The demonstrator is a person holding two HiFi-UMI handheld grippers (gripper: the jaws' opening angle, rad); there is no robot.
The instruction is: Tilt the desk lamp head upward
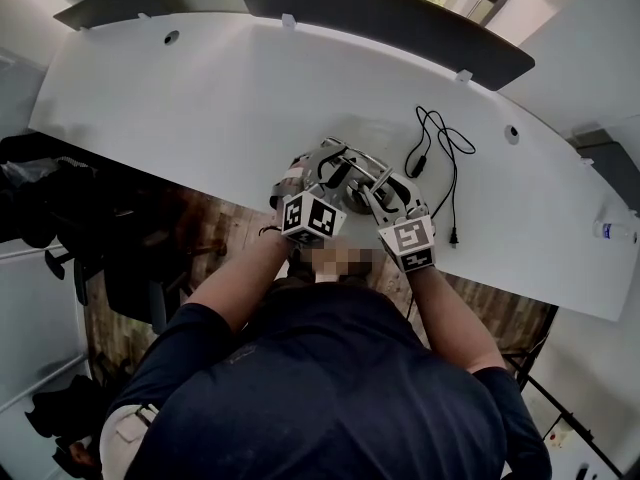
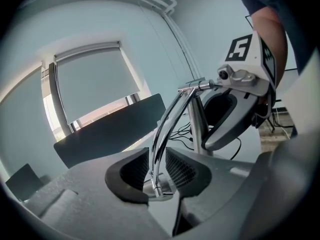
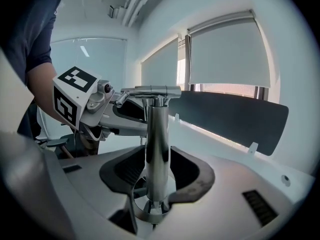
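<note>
Two grippers meet at the desk lamp (image 1: 360, 158), near the front edge of the white desk (image 1: 200, 98), centre of our head view, where we cannot see the grip. The left gripper (image 2: 161, 171), in its own view, has jaws pinched on the curved chrome arm (image 2: 167, 129). The right gripper (image 3: 157, 179) clamps the upright post (image 3: 158, 144). Only overhead do we see the black cable (image 1: 440, 153), right of the lamp.

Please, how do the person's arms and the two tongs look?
The left tongs and right tongs have grey bodies with dark ribbed pads. Each carries a white cube with black square markers. The person wears a dark navy short-sleeved shirt; forearms are bare.
</note>
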